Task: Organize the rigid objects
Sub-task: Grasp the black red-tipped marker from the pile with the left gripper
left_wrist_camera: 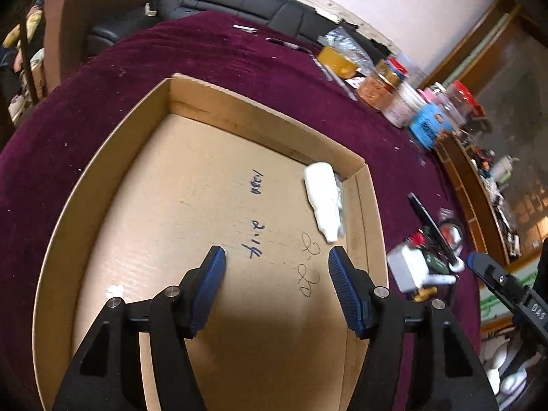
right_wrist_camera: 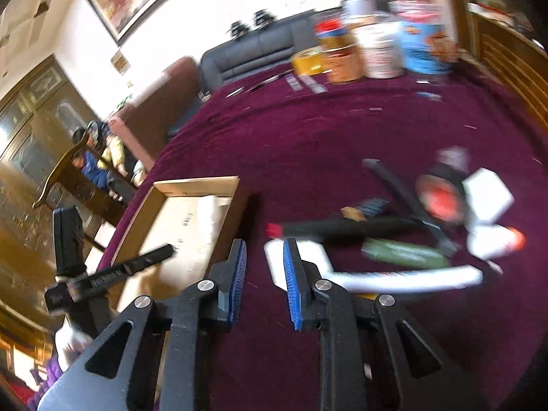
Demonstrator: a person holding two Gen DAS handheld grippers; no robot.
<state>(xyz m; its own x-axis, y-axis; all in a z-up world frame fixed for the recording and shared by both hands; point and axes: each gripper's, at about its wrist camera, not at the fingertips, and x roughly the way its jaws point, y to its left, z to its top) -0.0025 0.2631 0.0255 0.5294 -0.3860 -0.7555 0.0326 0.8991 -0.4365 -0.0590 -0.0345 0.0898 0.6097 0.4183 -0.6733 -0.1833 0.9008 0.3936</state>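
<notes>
Biggest thing here is the round table under a fuzzy maroon velvet cloth, lint all over it. On it sits a shallow, open brown corrugated cardboard box with pen scribbles on its floor. So far the only thing I can see inside is one smooth white plastic bottle, lying on its side in the far right corner, touching or nearly touching the wall. So I'd say it's early days.

What's left looks like the blurry pile on the cloth just right of the box: a small white boxy block, a long black stick, a green tube, a red-and-black round thing. Too smeared to name properly.

The left gripper hovers over the box floor, spread wide, holding nothing. The right gripper hangs above the cloth beside the pile, fingers partly apart, nothing between them.
</notes>
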